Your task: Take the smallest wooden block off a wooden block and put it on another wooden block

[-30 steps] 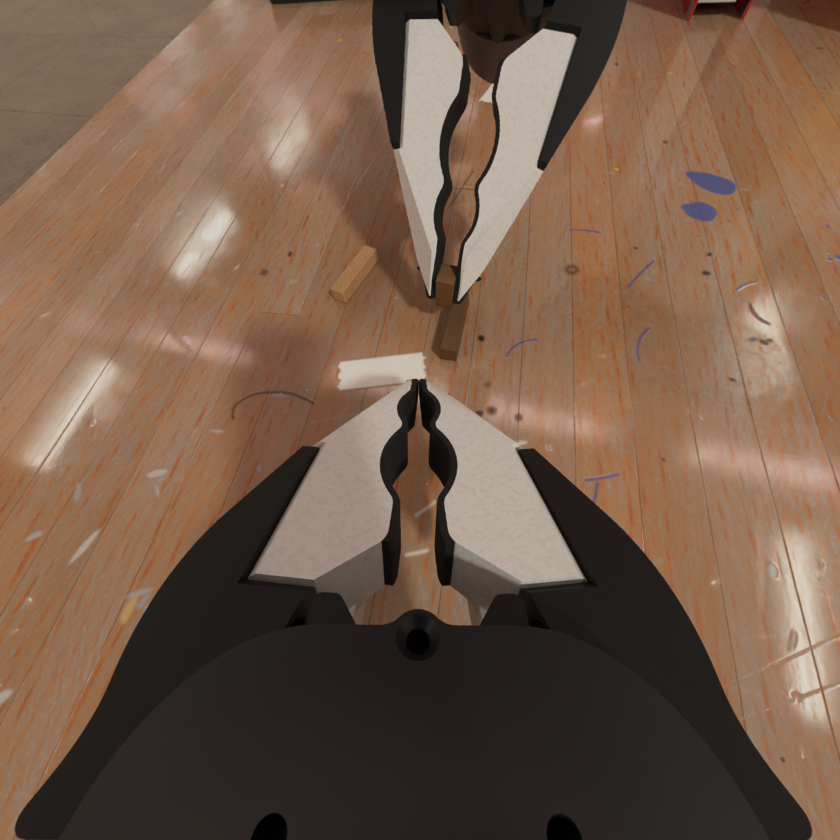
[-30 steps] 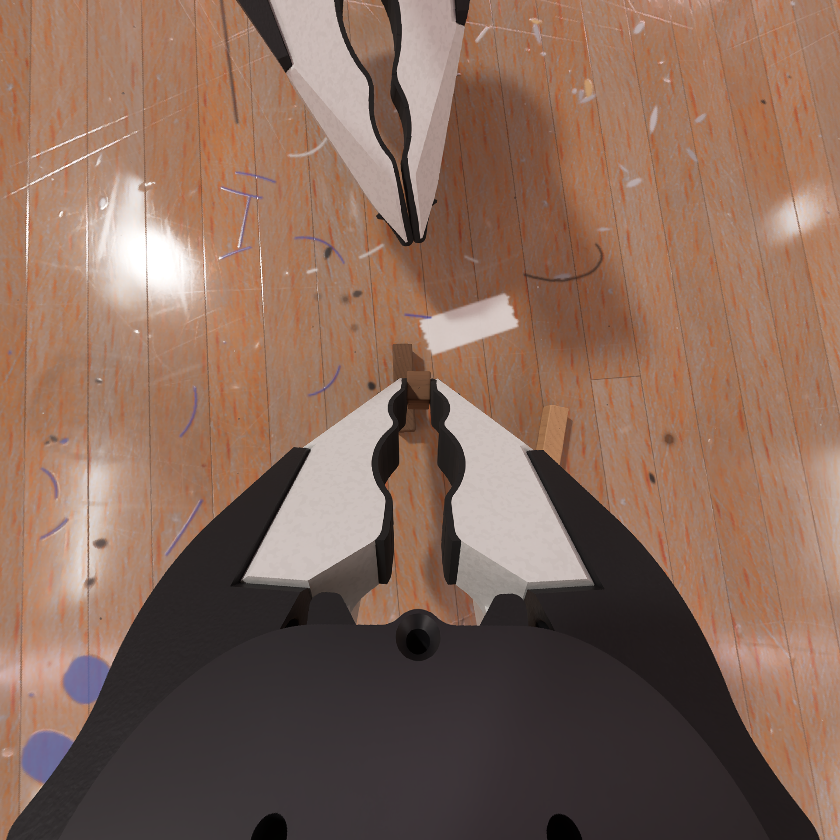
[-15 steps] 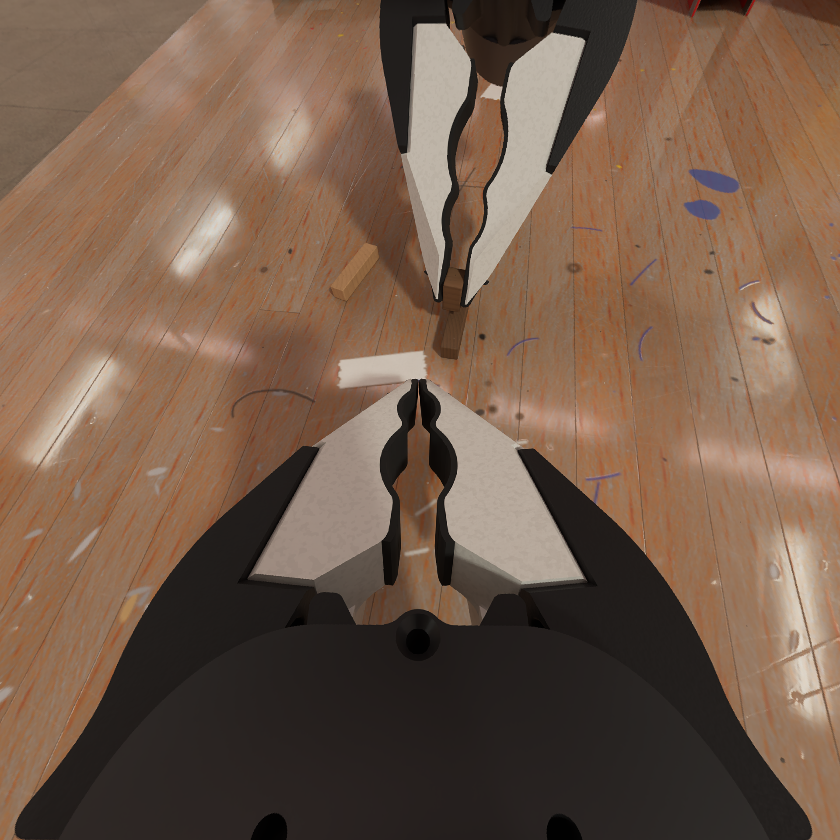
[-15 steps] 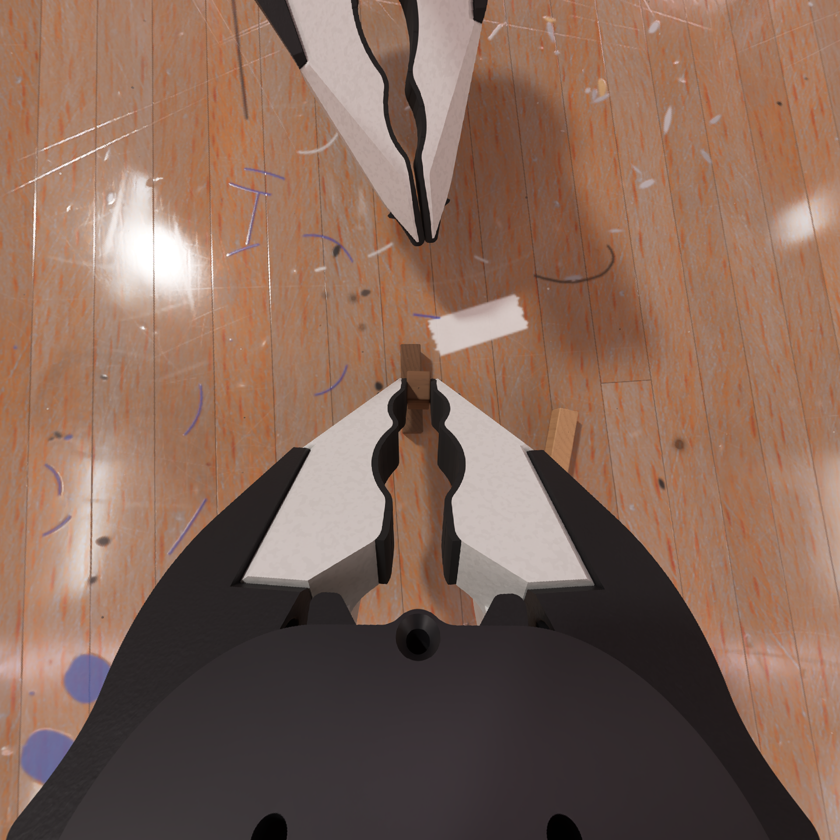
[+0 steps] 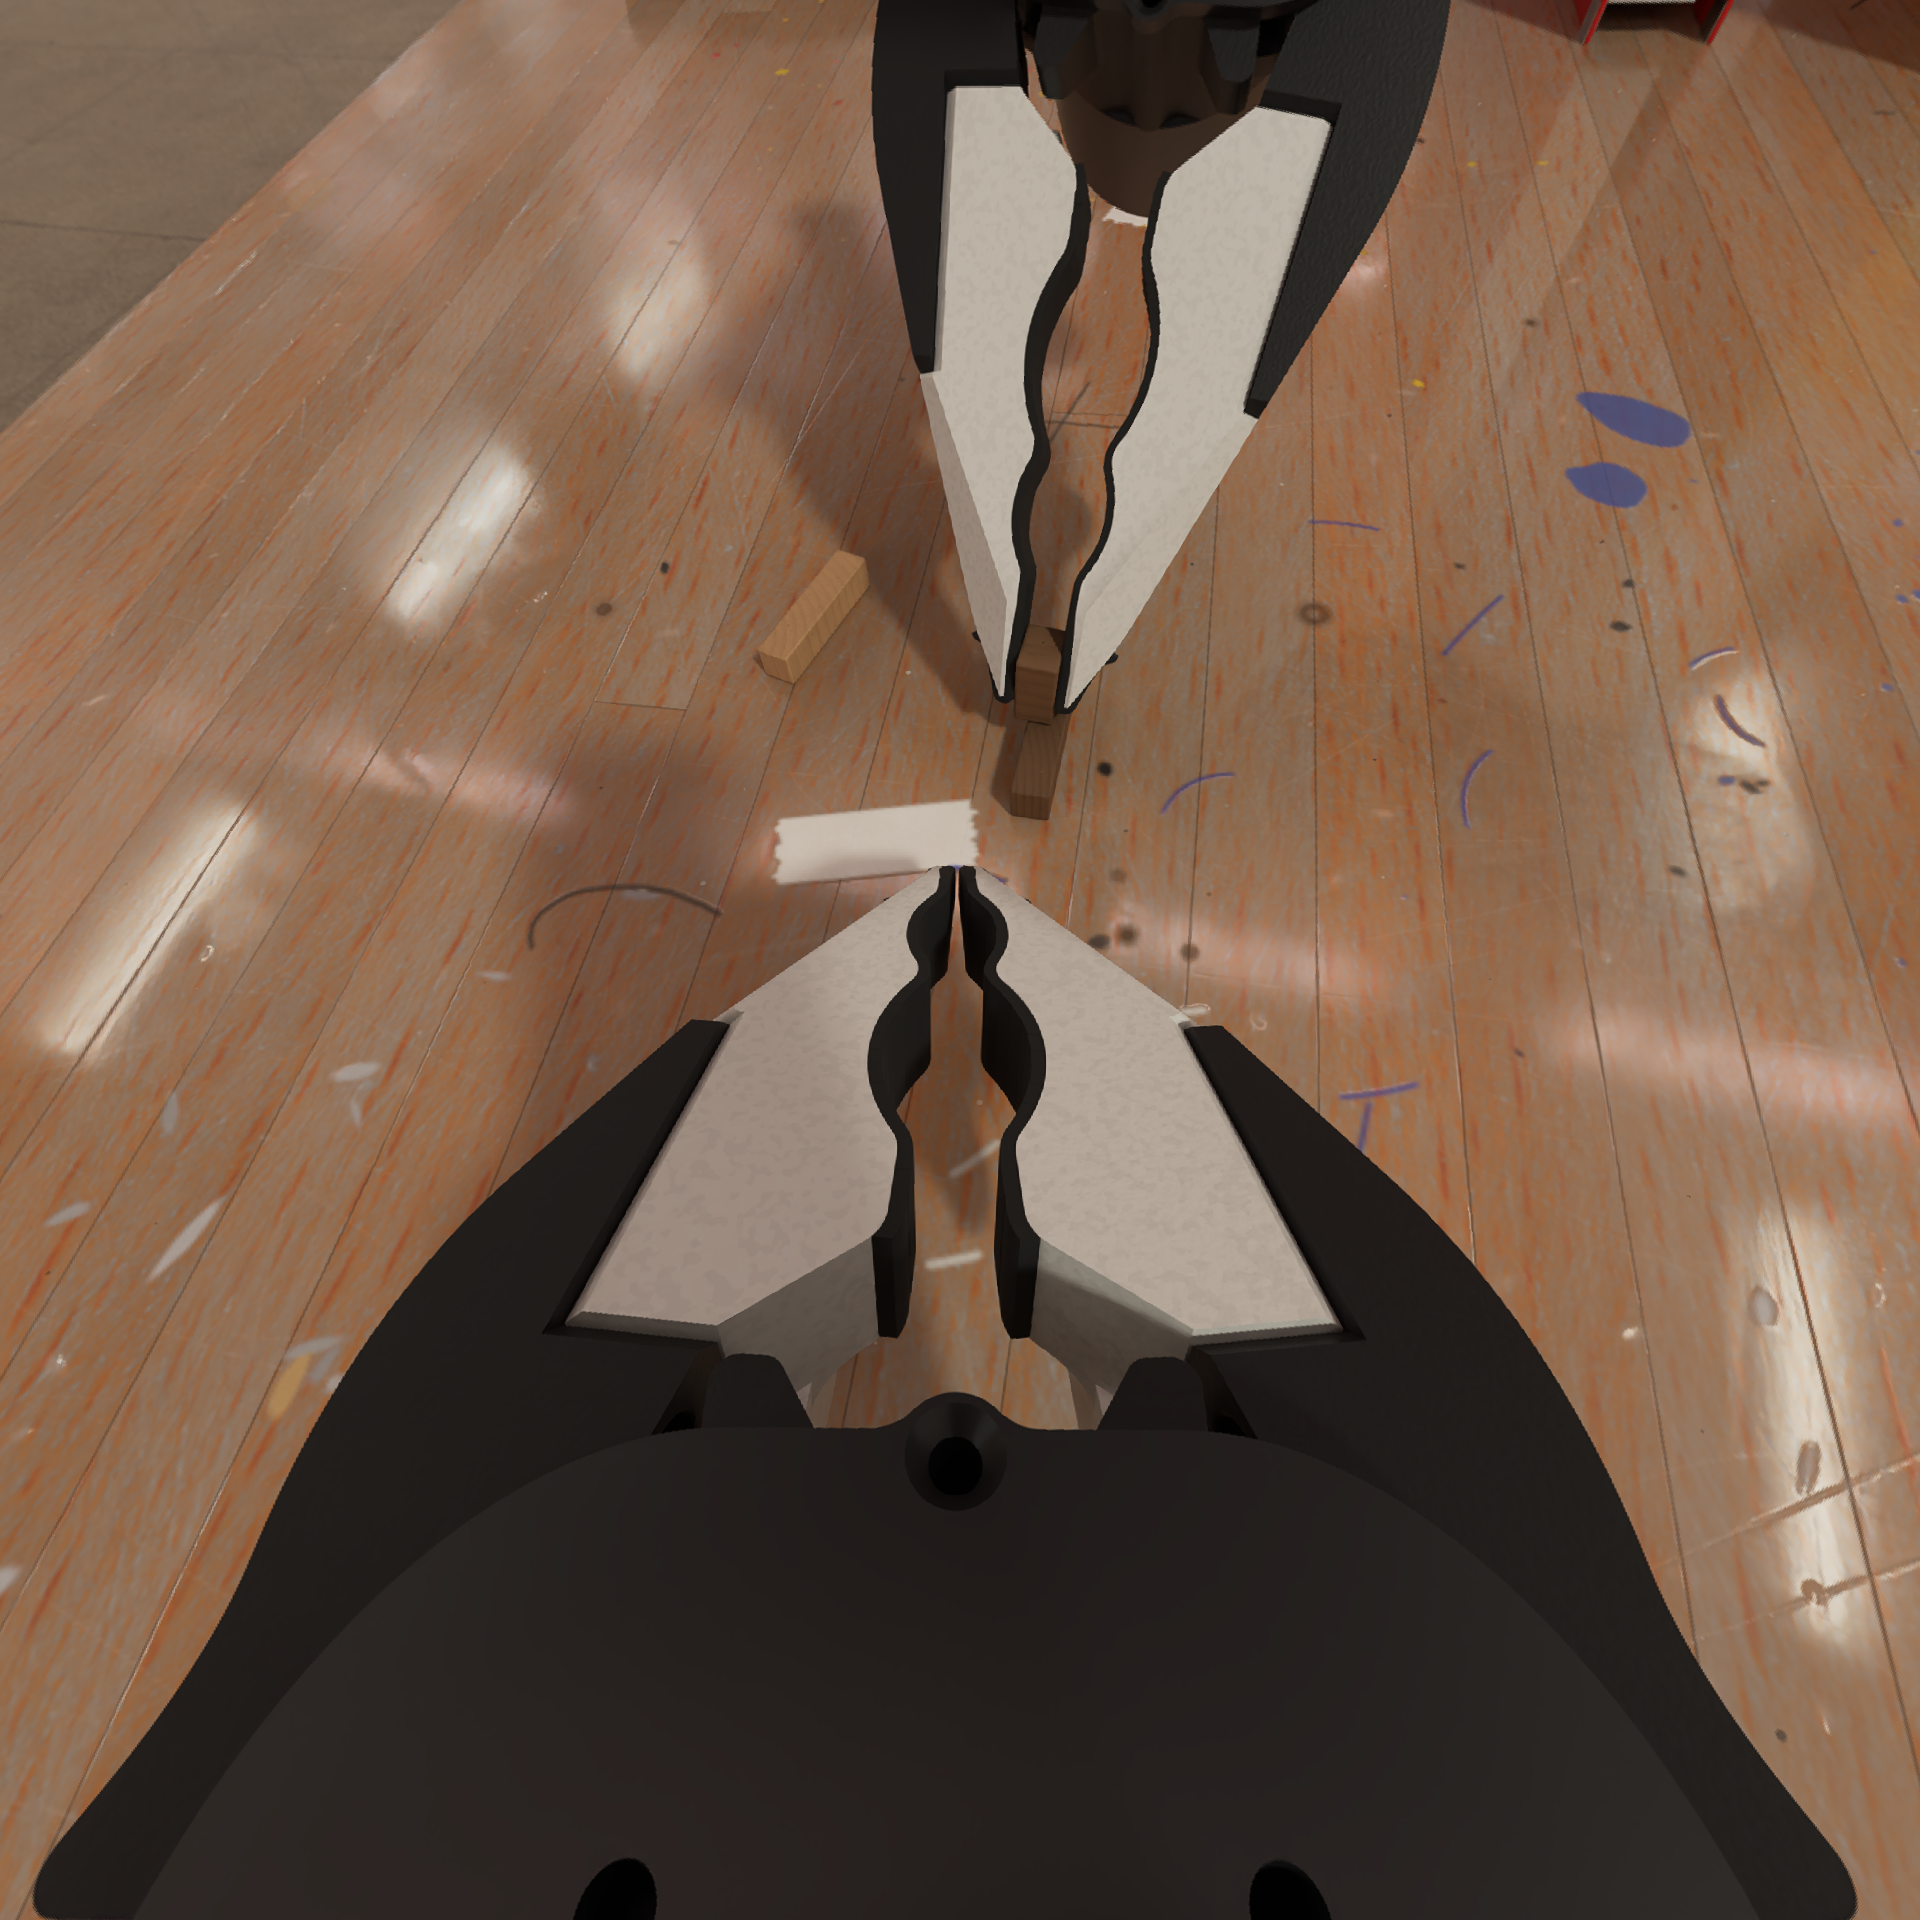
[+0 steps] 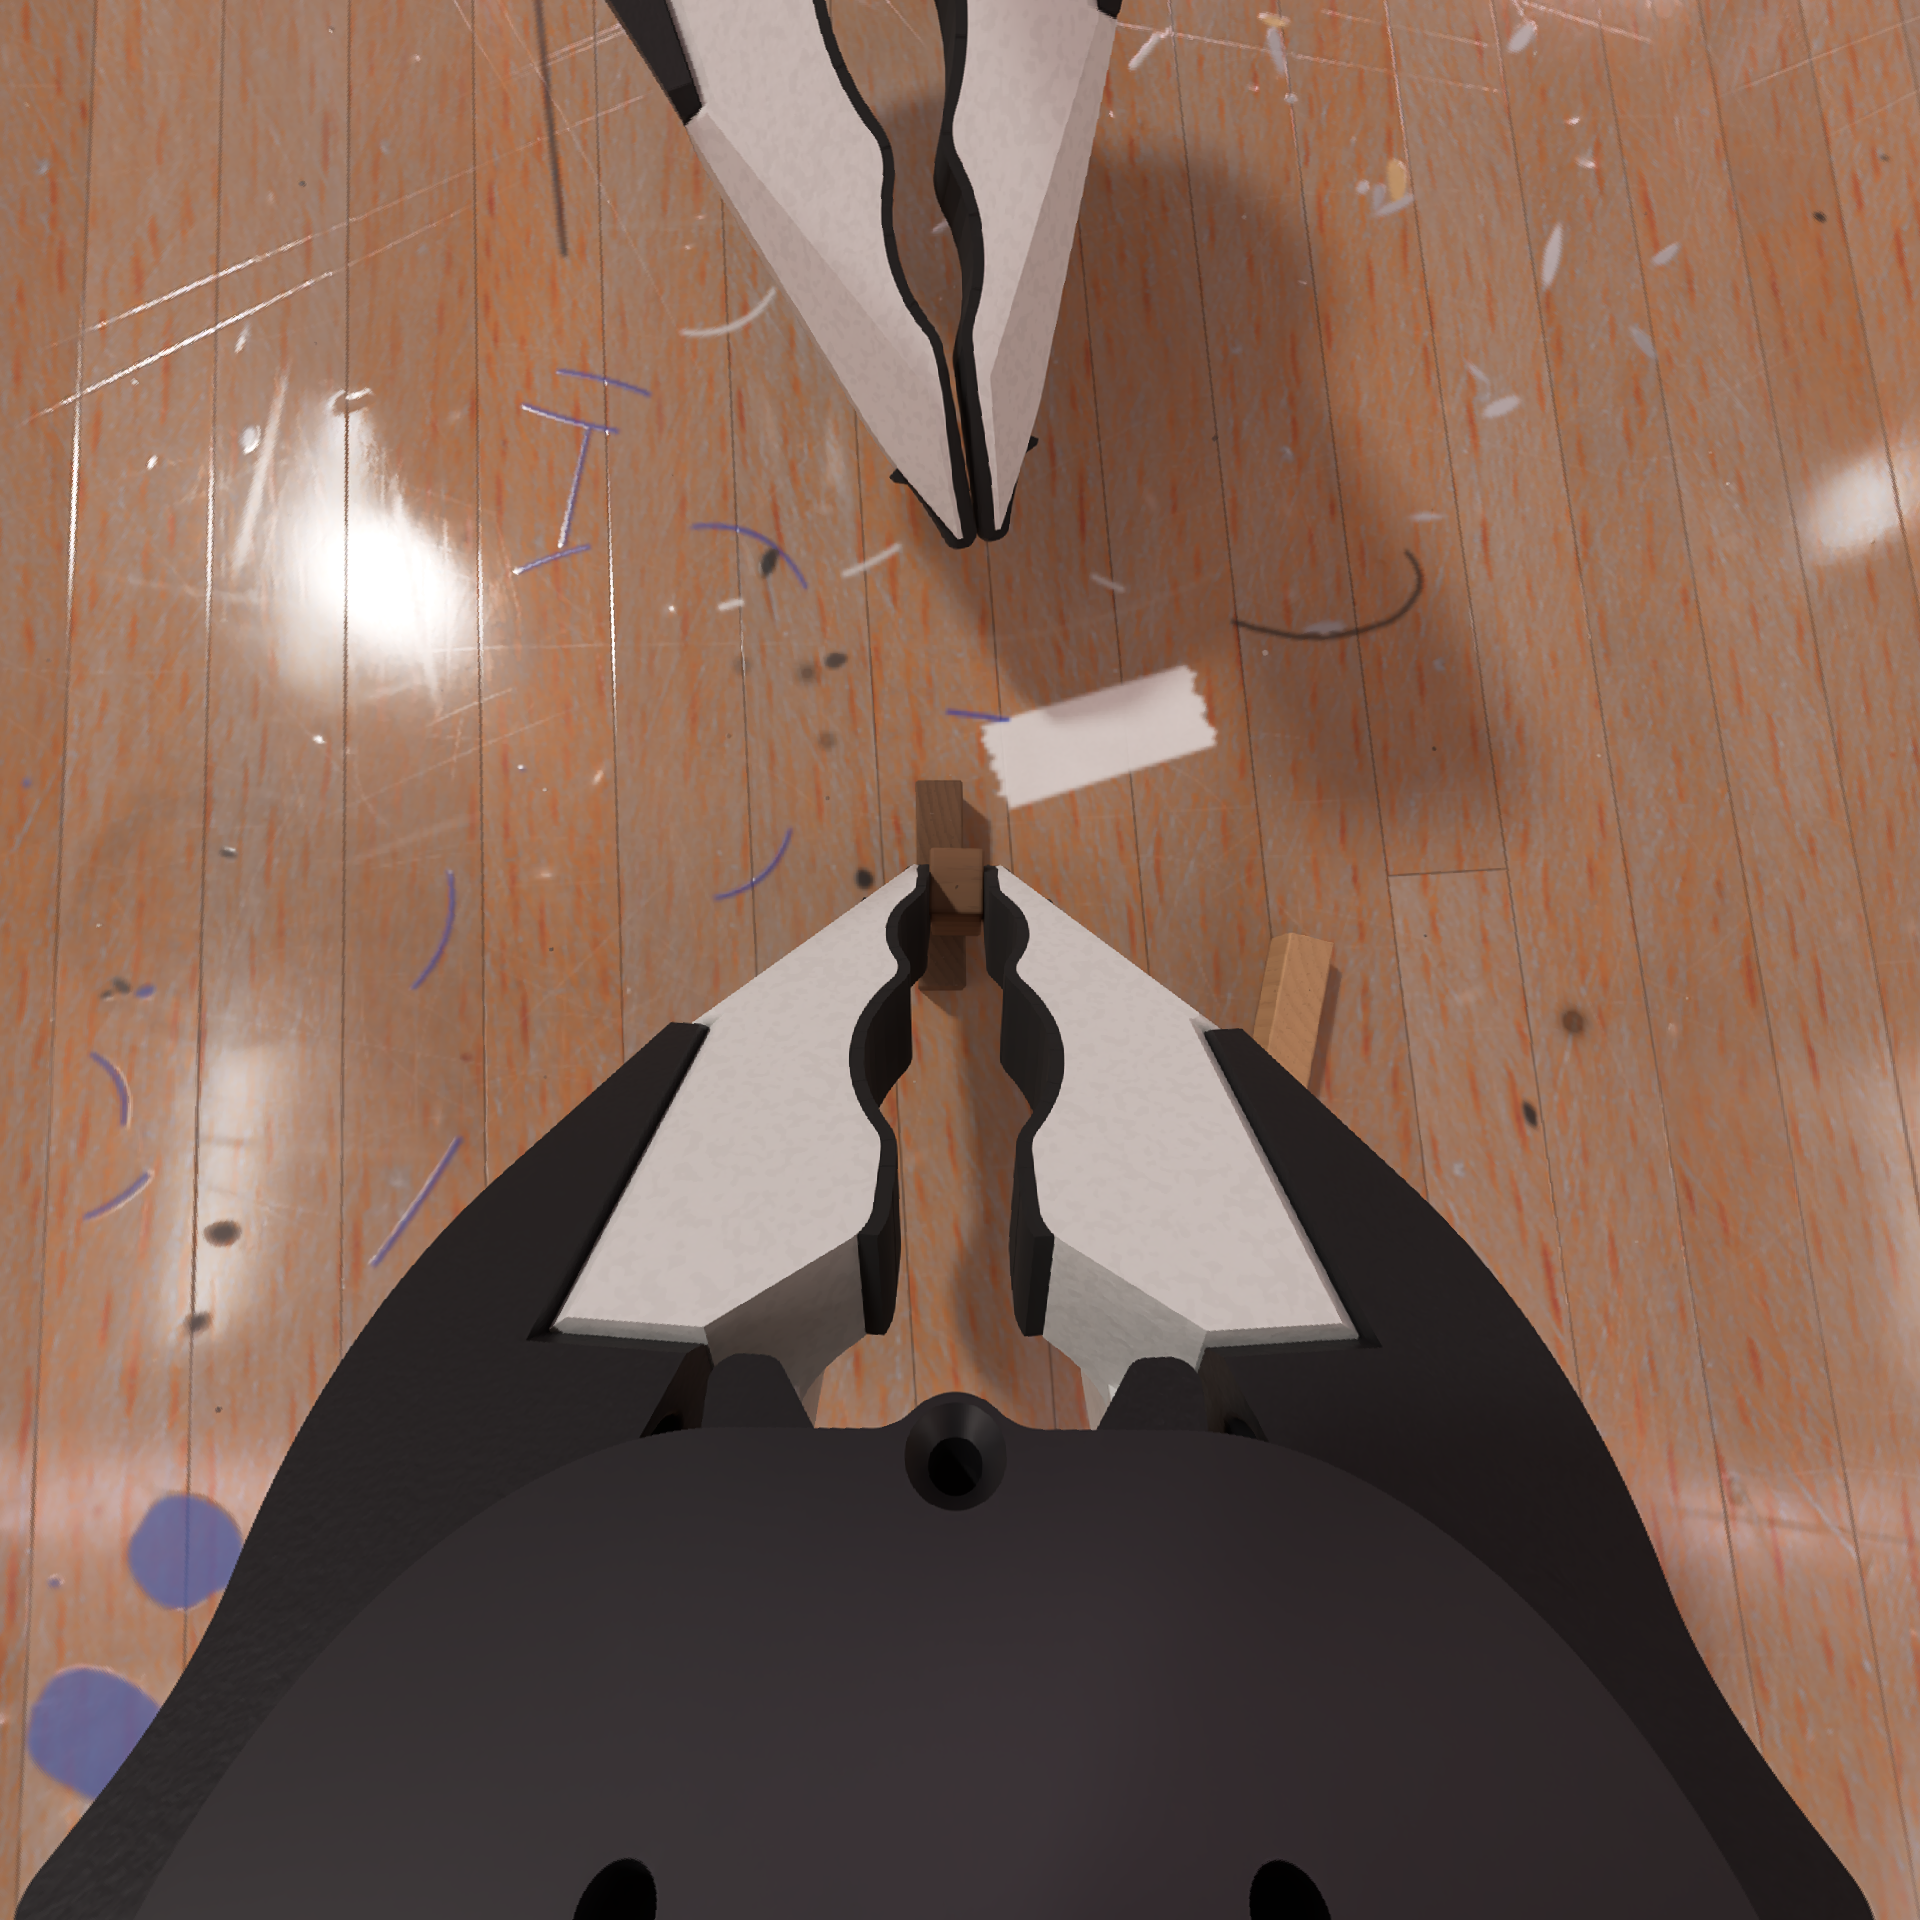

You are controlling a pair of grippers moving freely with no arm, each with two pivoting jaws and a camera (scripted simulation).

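My right gripper [image 6: 956, 875] is shut on the smallest wooden block [image 6: 956, 881], which is held just over a darker wooden block [image 6: 940, 812] lying on the floor. I cannot tell whether the two blocks touch. From the left wrist view, the right gripper [image 5: 1039, 691] points down with the small block [image 5: 1039, 670] in its tips, above the dark block [image 5: 1034, 774]. A lighter wooden block [image 5: 814, 631] lies to the left of them; it also shows in the right wrist view [image 6: 1294, 992]. My left gripper [image 5: 956, 875] is shut and empty, facing the right one [image 6: 971, 535].
A strip of white tape [image 5: 878, 842] lies on the wooden plank floor [image 5: 416, 727] between the two grippers, also in the right wrist view [image 6: 1096, 748]. Blue paint spots [image 5: 1631, 421] and scuffs mark the floor. A grey surface [image 5: 104, 156] borders the far left.
My right gripper has shifted slightly toward the left gripper, still shut on the small block. The left gripper has not moved.
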